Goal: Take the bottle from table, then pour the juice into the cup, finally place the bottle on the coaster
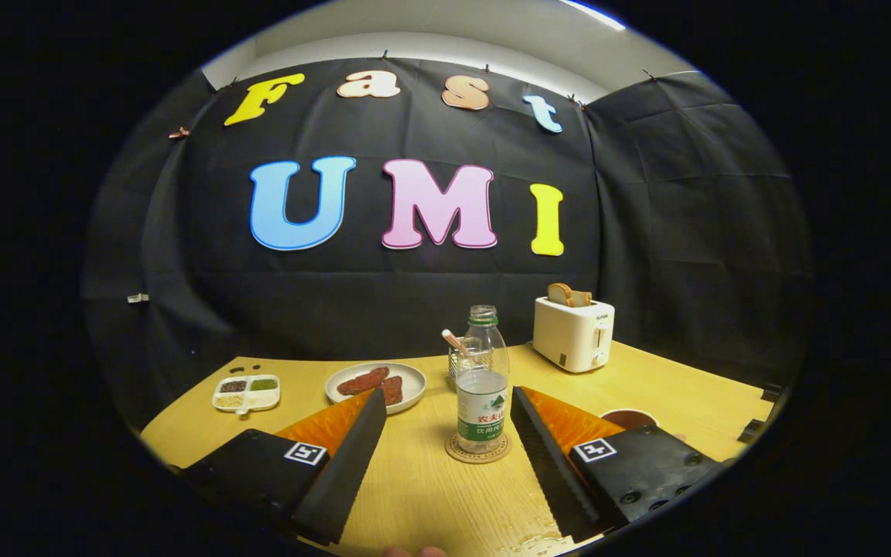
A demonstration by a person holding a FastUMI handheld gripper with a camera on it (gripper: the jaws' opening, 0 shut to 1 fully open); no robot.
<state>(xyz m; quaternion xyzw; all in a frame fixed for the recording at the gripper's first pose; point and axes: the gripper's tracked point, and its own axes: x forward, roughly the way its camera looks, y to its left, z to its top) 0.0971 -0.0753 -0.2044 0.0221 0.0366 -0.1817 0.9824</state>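
A clear plastic bottle (482, 383) with a green-and-white label and no cap stands upright on a round coaster (477, 449) on the yellow table (430, 495). It holds a little clear liquid. My gripper (447, 402) is open, its fingers spread to either side of the bottle and touching nothing. A cup (629, 418) with dark liquid peeks out just behind the right finger, partly hidden by it.
A white toaster (574, 333) with bread in it stands at the back right. A plate (376, 384) of reddish food lies behind the left finger. A divided dish (246, 391) sits far left. A glass with a straw (457, 357) is behind the bottle.
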